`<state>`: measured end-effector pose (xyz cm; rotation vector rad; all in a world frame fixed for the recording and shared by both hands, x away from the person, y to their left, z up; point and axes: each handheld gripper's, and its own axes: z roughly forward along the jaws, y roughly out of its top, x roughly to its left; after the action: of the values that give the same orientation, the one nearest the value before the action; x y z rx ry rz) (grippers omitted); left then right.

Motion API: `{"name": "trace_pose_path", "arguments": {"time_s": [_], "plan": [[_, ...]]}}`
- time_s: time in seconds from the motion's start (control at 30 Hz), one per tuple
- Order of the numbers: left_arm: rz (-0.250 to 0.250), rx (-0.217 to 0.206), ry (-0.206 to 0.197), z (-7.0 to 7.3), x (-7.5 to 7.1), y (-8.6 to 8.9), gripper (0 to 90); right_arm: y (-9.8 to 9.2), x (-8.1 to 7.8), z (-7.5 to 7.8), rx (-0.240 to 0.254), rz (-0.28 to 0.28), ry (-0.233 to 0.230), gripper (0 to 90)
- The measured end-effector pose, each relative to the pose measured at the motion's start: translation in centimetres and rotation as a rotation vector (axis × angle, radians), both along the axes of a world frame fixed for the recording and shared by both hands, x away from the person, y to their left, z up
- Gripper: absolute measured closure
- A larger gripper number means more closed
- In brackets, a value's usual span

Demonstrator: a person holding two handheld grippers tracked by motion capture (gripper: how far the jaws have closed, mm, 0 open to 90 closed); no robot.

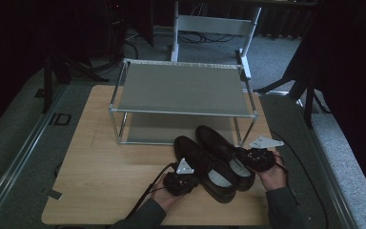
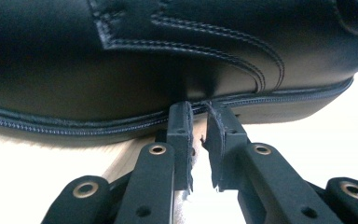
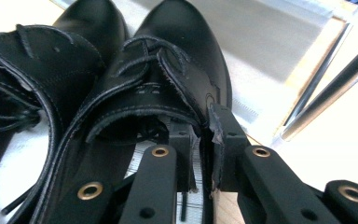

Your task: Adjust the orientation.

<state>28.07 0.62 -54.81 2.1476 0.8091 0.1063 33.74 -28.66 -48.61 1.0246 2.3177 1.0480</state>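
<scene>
At the near edge of the counter [image 1: 100,191], the left tool [image 1: 185,177] sits against the outer side of the left shoe [image 1: 205,164], its jaws a narrow gap apart and holding nothing, tips at the sole seam. The right tool [image 1: 256,157] is clamped on the collar of the right shoe [image 1: 221,143], one jaw inside the opening. Both shoes lie side by side, toes toward the rack [image 1: 183,90] beyond. The pair seems about to be shelved; next, the left tool likely needs a grip on its shoe.
</scene>
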Motion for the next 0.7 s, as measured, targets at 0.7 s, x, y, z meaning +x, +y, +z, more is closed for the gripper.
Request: {"name": "trace_pose_path", "arguments": {"time_s": [0.7], "plan": [[-0.017,-0.023,0.031,0.0,0.2,-0.7,79.9,-0.8,1.4,0.4,-0.005,0.075,0.036,79.2]]}}
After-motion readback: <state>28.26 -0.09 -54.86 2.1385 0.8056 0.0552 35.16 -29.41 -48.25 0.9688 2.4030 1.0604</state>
